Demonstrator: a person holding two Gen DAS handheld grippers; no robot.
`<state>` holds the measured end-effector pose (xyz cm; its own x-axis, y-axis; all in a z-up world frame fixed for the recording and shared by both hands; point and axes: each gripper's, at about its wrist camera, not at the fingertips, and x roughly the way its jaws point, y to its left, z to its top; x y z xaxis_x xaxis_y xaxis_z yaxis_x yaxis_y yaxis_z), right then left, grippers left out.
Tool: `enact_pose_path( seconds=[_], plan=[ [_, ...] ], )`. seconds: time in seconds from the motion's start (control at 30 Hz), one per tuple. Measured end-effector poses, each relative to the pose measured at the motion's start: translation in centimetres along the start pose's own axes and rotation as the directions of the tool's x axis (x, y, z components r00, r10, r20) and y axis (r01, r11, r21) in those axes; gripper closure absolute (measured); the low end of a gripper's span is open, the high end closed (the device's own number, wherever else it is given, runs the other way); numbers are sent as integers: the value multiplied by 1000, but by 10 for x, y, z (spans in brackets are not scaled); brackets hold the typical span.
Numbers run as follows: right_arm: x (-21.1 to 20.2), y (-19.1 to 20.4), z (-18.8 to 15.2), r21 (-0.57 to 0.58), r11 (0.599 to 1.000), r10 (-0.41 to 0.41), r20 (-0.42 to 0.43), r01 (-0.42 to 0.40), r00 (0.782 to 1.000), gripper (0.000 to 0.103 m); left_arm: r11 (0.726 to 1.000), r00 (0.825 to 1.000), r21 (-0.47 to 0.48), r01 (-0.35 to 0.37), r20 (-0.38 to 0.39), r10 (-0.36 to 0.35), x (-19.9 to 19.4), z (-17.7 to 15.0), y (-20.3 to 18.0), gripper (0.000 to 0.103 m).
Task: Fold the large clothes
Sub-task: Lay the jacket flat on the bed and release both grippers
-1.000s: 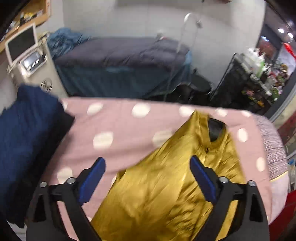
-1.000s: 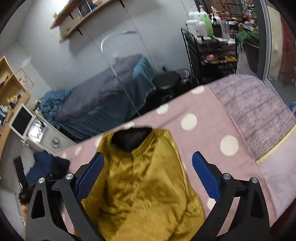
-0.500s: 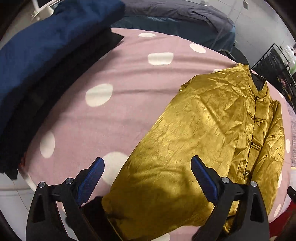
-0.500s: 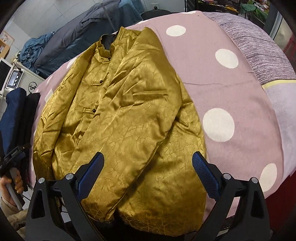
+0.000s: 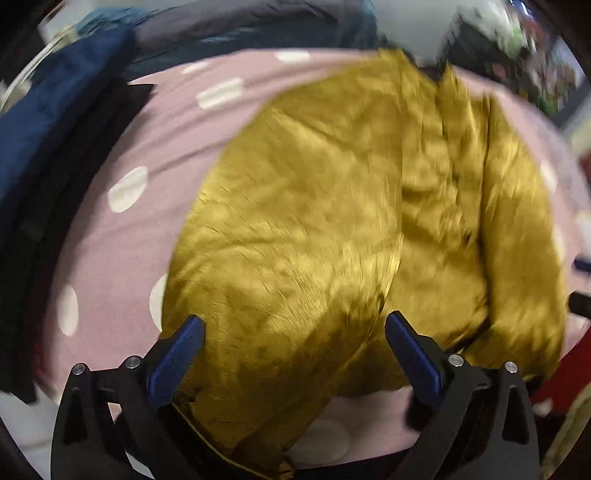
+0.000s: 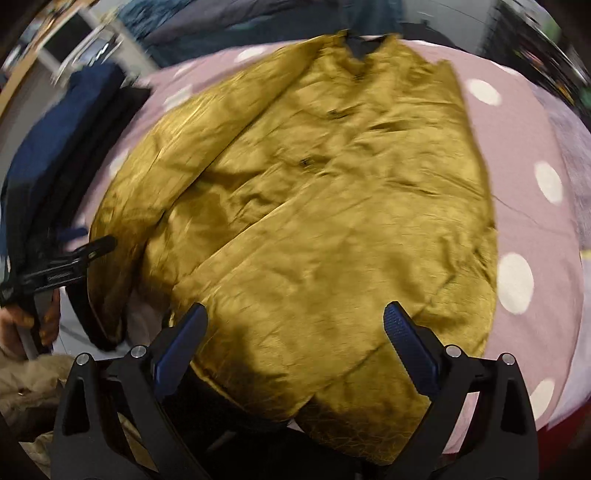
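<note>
Gold jacket lies spread, front up, on pink dotted bedcover, collar at far edge, hem hanging over near edge. Left gripper jaws wide apart over hem, holding nothing. Right gripper likewise spread wide, empty. Folded navy clothes stacked at left. Both views blurred.

We see the jacket lying spread on the bedcover, collar at the far end. Left of it sits a pile of folded clothes, with another bed behind.
</note>
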<state>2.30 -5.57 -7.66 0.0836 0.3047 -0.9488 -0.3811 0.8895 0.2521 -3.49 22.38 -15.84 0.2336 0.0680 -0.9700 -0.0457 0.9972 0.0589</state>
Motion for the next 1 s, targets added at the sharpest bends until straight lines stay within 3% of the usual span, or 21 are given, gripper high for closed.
enact_pose_path(
  seconds=[0.07,0.17,0.2,0.23,0.27,0.33,0.4,0.47,0.6,0.7,0.77,0.8,0.83,0.93,1.0],
  plan=[
    [21,22,-3,-107,994,-27,-76,19,997,8,996,996,44,-79,-45,81,22,0,-9,6],
    [50,47,-15,-243,966,-117,-127,83,985,14,988,986,-32,-154,-72,151,39,8,5,7],
    [55,51,-19,-275,955,-147,-131,107,980,30,985,986,-76,-154,-69,149,40,13,15,14],
    [59,54,-22,-300,946,-166,-129,122,978,49,983,987,-110,-149,-72,142,40,20,26,28],
    [58,55,-23,-305,945,-163,-122,119,979,56,980,988,-139,-144,-77,135,40,27,37,36],
    [50,50,-23,-280,955,-133,-98,101,986,78,970,988,-190,-151,-69,140,35,43,60,73],
    [36,41,-20,-228,970,-102,-65,85,993,86,953,979,-224,-205,-47,199,27,60,83,87],
    [15,26,-16,-148,988,-56,-16,53,998,91,922,965,-289,-256,-15,264,15,81,117,90],
    [-42,-28,-8,53,998,-30,132,23,991,96,866,950,-410,-287,-7,312,-1,112,173,90],
    [-89,-83,-3,210,977,-97,253,43,963,97,857,960,-450,-251,-3,280,-8,127,187,82],
    [-124,-131,-6,334,940,-186,324,72,928,97,845,968,-485,-224,-8,252,-12,126,186,48],
    [-139,-155,-9,392,916,-236,347,88,908,97,840,967,-495,-221,1,255,-15,124,182,22],
    [-153,-176,-11,449,887,-289,362,105,886,97,837,963,-502,-216,29,266,-21,120,176,15],
    [-186,-245,-28,639,753,-460,341,156,820,97,864,963,-471,-176,99,250,-29,107,153,14],
    [-198,-301,-50,780,611,-528,275,135,803,96,885,969,-440,-154,108,222,-31,97,137,13]
  ],
)
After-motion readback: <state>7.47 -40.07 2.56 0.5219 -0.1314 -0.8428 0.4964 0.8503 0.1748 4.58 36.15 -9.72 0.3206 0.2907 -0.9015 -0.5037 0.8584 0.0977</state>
